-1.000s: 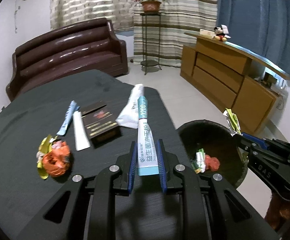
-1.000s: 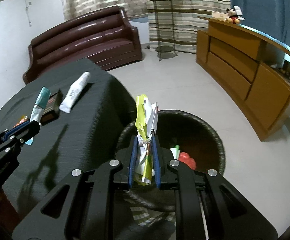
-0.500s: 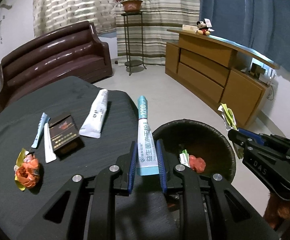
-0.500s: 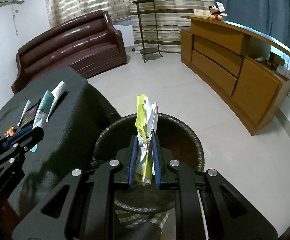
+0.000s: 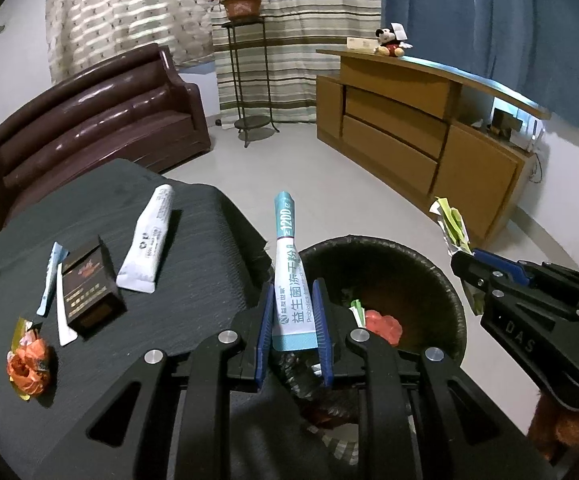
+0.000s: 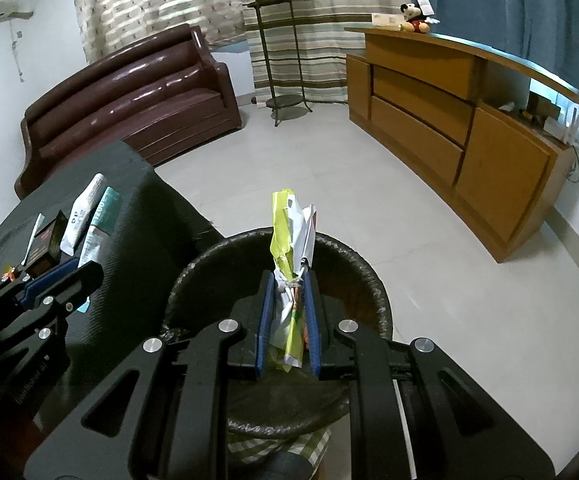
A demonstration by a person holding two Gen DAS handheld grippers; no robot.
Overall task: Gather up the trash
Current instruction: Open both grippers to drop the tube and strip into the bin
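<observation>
Trash bin (image 6: 361, 276) stands beside dark table (image 5: 193, 240); each hand-held gripper pinches a wrapper.

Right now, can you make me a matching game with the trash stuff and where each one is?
Things:
1. teal sachet
2. yellow-green wrapper
3. orange wrapper
4. red scrap

Places:
A. lying on the dark table
B. inside the bin
C. clamped in the left gripper
D. clamped in the right gripper

Pairs: 1-C, 2-D, 3-A, 4-B
</observation>
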